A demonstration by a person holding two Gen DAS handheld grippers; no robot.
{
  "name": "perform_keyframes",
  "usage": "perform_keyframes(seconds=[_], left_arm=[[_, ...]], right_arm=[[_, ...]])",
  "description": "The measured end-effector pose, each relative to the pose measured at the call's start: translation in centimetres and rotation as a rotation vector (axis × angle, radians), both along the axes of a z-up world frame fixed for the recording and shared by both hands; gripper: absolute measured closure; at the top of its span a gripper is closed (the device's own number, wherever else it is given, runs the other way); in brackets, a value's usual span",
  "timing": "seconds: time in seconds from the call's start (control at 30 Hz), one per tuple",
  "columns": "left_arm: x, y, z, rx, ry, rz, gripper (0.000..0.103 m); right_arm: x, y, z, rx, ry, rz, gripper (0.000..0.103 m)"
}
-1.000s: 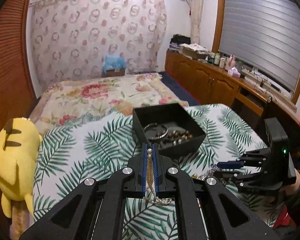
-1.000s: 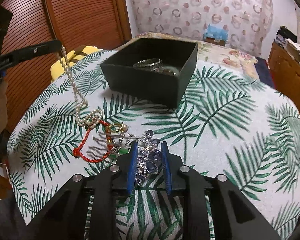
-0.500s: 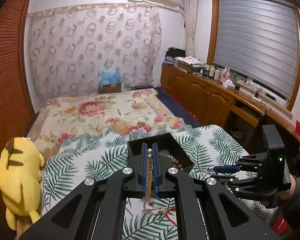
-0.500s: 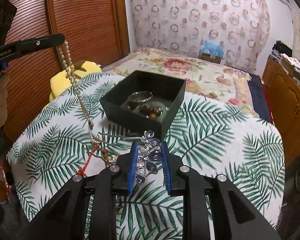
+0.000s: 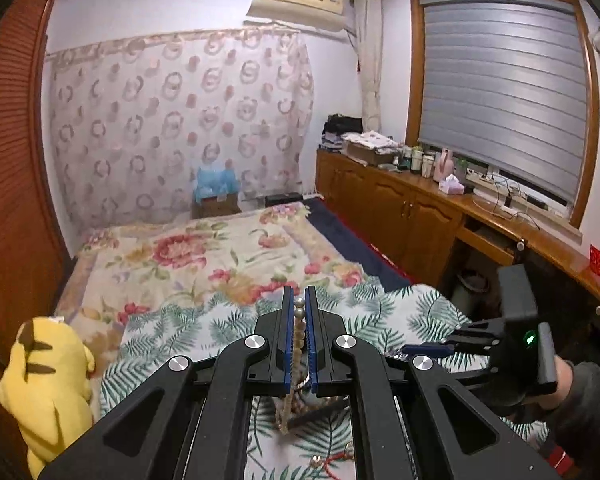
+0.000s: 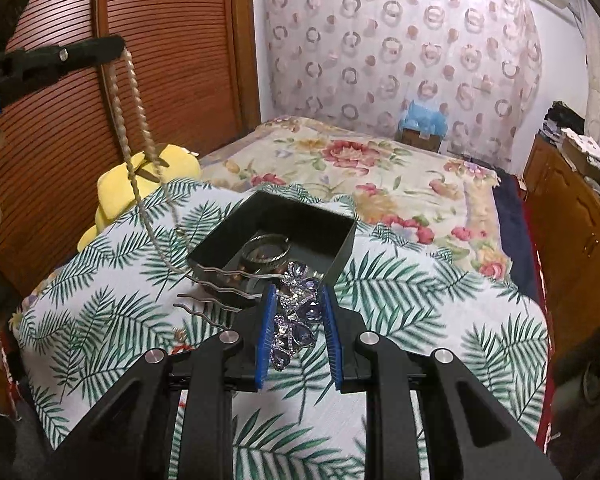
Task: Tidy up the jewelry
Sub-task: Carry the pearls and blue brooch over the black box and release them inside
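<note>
two grippers are each carrying one piece of jewelry. no brand or label is reading clearly: white lettering on the left gripper's body at the left edge of the right wrist view is too small to make out.

the left gripper [image 5: 299,344] is sitting at lower centre of its own view, its jaws nearly together and clamping a pearl necklace [image 5: 299,334] between the blue pads. in the right wrist view the same strand [image 6: 134,128] is hanging from the gripper tip at upper left, looping down toward the palm-leaf cloth [image 6: 420,312].

the right gripper [image 6: 298,336] is occupying lower centre of its view, its jaws standing partly apart and pressing on a purple-stone hair comb [image 6: 296,316]. the comb's wavy metal prongs are pointing left, out past the left pad.

a black box [image 6: 342,248] is resting on the cloth just above the comb in the frame, holding a silver bangle [image 6: 266,254] and brown beads [image 6: 236,276]. a yellow plush toy [image 5: 46,380] is lying at lower left of the left wrist view.
</note>
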State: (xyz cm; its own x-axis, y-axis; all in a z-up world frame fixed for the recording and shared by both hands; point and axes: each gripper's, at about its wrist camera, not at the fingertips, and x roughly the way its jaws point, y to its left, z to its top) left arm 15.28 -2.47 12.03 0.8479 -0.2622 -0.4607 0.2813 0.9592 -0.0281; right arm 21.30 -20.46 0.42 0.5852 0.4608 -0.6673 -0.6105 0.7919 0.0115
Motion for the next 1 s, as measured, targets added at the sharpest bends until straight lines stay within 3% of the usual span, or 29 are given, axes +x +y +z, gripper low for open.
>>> perform_keyframes(seconds=[0.2, 0.4, 1.0], left_arm=[[1.7, -1.0, 2.2, 0.005, -0.031, -0.007, 0.098], [3.0, -1.5, 2.2, 0.013, -0.019, -0.014, 0.098], [7.0, -0.4, -8.8, -0.002, 0.249, -0.001, 0.098]], right_arm=[[1.9, 0.4, -0.3, -0.003, -0.004, -0.008, 0.078], [3.1, 0.7, -0.5, -0.007, -0.004, -0.01, 0.078], [7.4, 3.9, -2.8, -0.032, 0.023, -0.018, 0.078]])
